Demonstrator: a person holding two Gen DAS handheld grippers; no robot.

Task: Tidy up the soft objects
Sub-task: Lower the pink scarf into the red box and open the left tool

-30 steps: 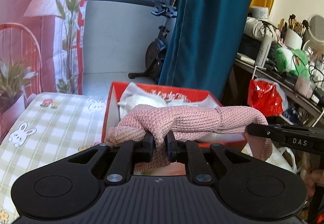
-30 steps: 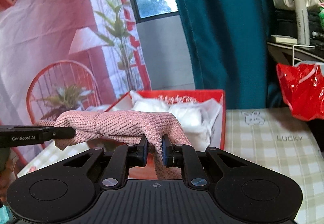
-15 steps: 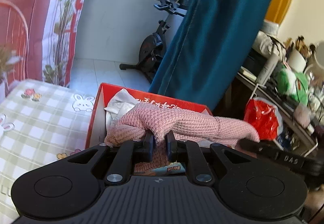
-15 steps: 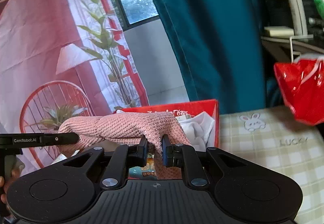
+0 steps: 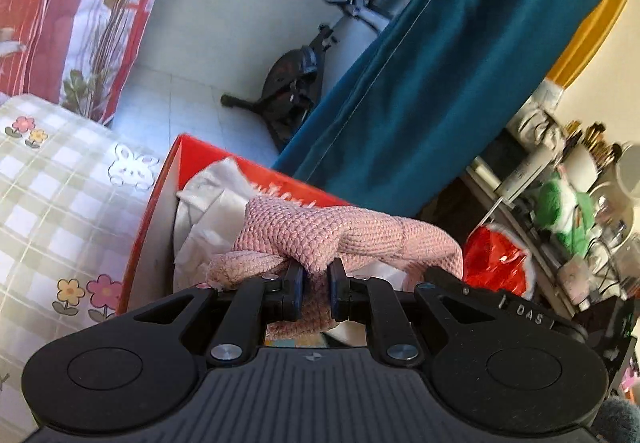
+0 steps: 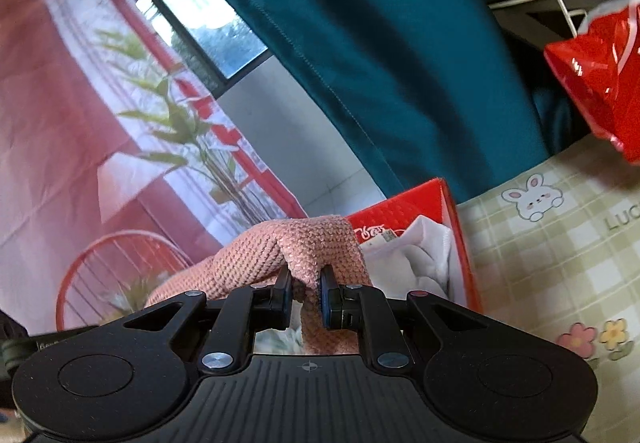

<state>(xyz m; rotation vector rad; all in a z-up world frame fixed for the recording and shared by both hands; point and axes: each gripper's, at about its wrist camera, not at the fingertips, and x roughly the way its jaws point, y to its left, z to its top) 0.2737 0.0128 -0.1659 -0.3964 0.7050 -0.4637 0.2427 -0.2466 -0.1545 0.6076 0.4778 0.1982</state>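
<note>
Both views now tilt, with the pink knit cloth (image 5: 344, 235) lower over the red box (image 5: 160, 203).
Left gripper (image 5: 315, 285) and right gripper (image 6: 305, 293) each clench it.

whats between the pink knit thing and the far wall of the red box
White cloth fills that stretch: it lies in the red box behind the pink knit piece. The right wrist view shows the same white cloth past the knit.

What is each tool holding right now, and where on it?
Both hold the pink knitted cloth: left tool and right tool each pinch a bunched fold at opposite ends.
</note>
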